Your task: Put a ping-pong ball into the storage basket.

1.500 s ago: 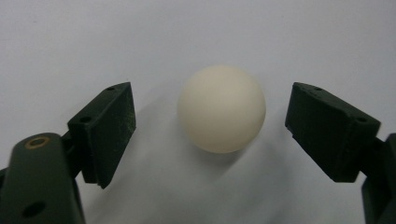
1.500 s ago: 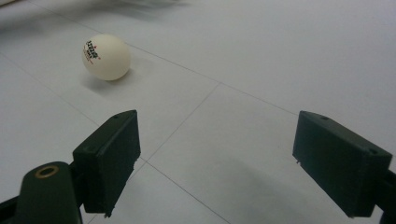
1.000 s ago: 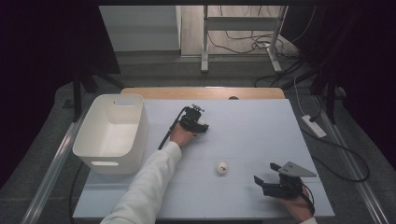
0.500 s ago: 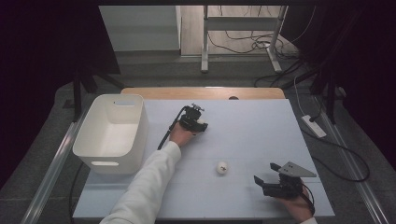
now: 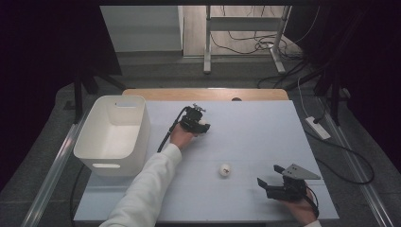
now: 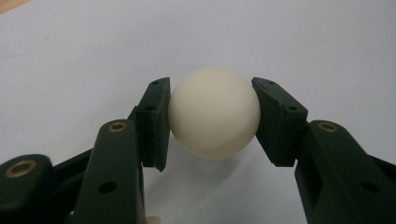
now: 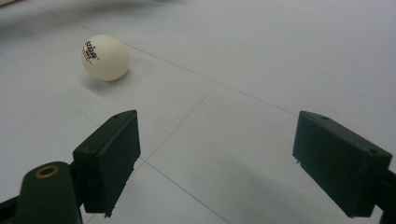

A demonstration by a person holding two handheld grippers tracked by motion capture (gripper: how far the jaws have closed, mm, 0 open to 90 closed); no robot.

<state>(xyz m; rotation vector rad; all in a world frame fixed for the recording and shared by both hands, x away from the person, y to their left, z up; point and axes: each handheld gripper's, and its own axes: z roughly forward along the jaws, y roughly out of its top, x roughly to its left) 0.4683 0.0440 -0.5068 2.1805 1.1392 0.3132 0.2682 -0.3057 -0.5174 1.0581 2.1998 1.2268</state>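
While the high view gives the layout, left gripper [image 5: 201, 124] sits mid-table, white bin [image 5: 113, 135] to its left, a second ball [image 5: 225, 170] between it and right gripper [image 5: 270, 183]; the clamped ball is barely visible there. Left gripper view: jaws clamped on a plain cream ball [image 6: 214, 112], both pads touching its sides, table [image 6: 289, 42] just beneath. Right gripper view: jaws wide apart, nothing between; printed ball [image 7: 104, 57] ahead-left, print too small to read.

A plain cream ball [image 6: 214, 112] was pinched at its sides between the left hand-held gripper [image 6: 211, 116] pads, low over the white bench [image 5: 255, 127].
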